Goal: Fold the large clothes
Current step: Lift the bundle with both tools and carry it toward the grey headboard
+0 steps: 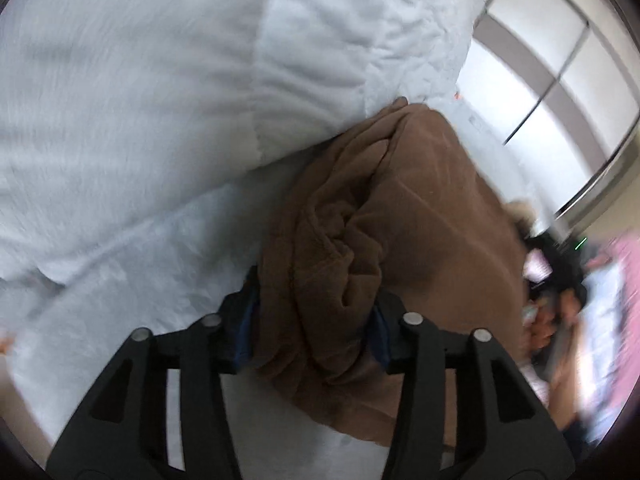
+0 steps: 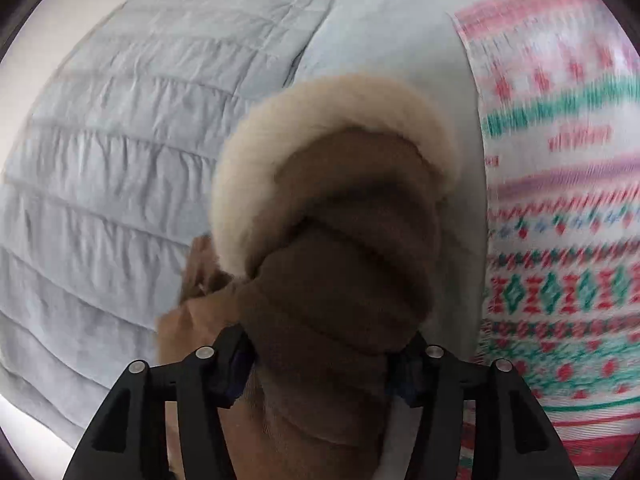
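A brown fleece garment [image 1: 400,220] lies bunched on a white bed. My left gripper [image 1: 312,332] is shut on a thick fold of it, with cloth bulging between the fingers. In the right wrist view the same brown garment [image 2: 340,280] shows a cream fur-trimmed hood edge [image 2: 320,108]. My right gripper [image 2: 324,364] is shut on a rolled bunch of the brown cloth and holds it up in front of the camera. The right gripper and the hand holding it show blurred at the right edge of the left wrist view [image 1: 552,280].
A white quilted duvet [image 2: 120,180] covers the bed on the left. A white pillow [image 1: 140,100] lies behind the garment. A red, green and white patterned knit cloth [image 2: 560,200] lies at the right. A window [image 1: 560,60] is beyond the bed.
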Demonstrator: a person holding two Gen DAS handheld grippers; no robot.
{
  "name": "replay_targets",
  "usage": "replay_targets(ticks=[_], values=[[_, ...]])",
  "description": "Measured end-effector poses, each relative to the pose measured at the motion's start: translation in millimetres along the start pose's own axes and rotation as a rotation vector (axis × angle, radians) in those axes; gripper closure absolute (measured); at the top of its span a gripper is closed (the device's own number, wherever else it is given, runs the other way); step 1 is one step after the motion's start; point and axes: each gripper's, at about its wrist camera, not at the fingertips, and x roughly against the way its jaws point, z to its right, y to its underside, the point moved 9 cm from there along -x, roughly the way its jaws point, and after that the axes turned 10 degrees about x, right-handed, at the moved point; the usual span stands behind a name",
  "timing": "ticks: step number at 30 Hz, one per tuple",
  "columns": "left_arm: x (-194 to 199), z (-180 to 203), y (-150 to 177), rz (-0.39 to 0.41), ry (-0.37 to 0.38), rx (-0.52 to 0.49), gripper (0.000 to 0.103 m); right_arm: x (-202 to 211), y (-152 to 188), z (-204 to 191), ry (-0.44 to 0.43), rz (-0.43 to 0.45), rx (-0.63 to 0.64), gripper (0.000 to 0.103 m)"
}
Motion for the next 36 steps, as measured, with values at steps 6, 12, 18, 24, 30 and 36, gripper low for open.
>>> replay_targets(ticks=[6, 12, 18, 24, 30, 36], values=[[0.5, 4.7, -19.8, 0.041, 0.025, 0.031, 0.052, 25.8, 9.8, -5.9, 0.012, 0.019, 0.032, 0.054], [-4.6, 20.6, -42.1, 0.074, 0.091, 0.025, 0.057, 40.2, 27.6, 9.1, 0.016, 0.080, -0.065, 0.057], [7.4, 22.5, -74.9, 0.180, 0.062, 0.077, 0.091, 59.7, 40.4, 1.6, 0.071, 0.060, -0.109, 0.048], [46.9, 62.0, -58.4, 0.245, -0.022, -0.123, 0.068, 123.0, 61.6, -27.0, 0.179, 0.199, 0.122, 0.047], [21.6, 97.3, -35.4, 0.141, 0.095, -0.194, 0.061, 93.0, 112.7, -107.5, 0.191, 0.087, 0.482, 0.064], [-40.0, 45.9, -23.4, 0.021, -0.004, -0.137, 0.094, 34.0, 154.4, -127.6, 0.281, -0.041, 0.630, 0.066]])
